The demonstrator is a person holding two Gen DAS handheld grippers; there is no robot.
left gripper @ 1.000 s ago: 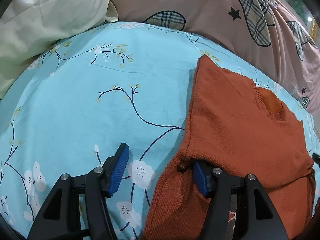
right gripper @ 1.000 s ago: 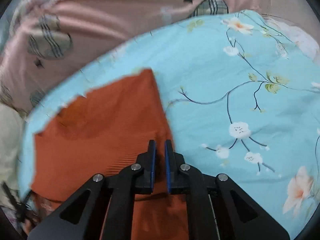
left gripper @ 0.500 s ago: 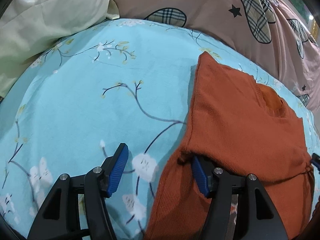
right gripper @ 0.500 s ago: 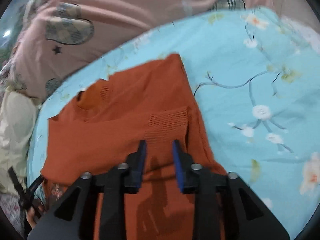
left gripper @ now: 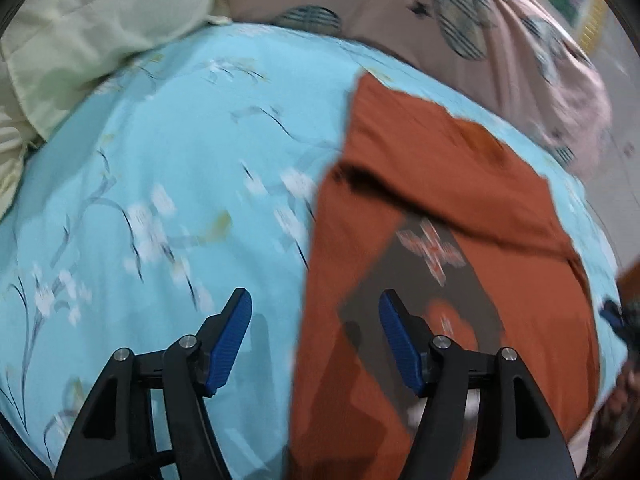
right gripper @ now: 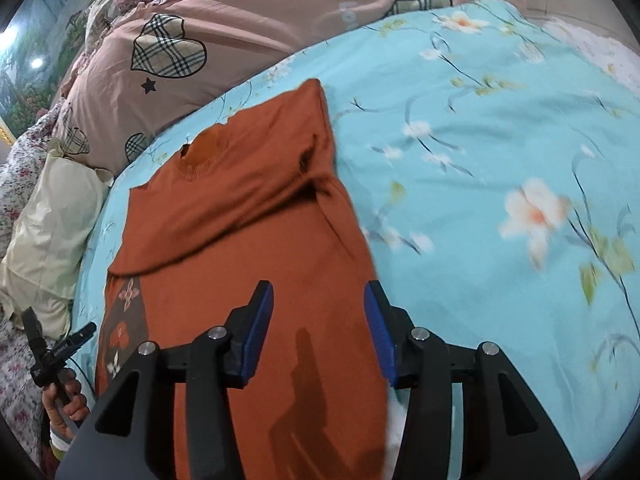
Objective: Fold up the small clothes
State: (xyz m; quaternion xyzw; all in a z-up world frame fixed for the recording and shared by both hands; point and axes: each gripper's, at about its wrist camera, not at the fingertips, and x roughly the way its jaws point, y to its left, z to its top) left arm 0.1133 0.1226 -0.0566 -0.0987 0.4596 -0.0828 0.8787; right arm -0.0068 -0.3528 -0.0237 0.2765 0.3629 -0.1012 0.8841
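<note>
around you there's a pale cream pillow at the far left corner of the bed and a dusty pink quilt with plaid hearts and black stars bunched along the far edge, both well clear of the work. the only thing near your path is your own other hand: from the right wrist view, your left hand sits low at the left edge gripping its handle.

the rust-orange knit sweater lies on the light blue floral bedsheet, collar pointing toward the quilt, both sleeves folded in across the chest. a grey patch with a cross-shaped motif shows on the front below the fold.

your left gripper is spread wide, nothing pinched, straddling the sweater's left edge with one pad over the sheet and one over the knit. your right gripper has just been opening; its blue pads stand apart above the hem area, nothing between them.

there's plenty of bare sheet on both sides of the sweater, most of it on the right.
</note>
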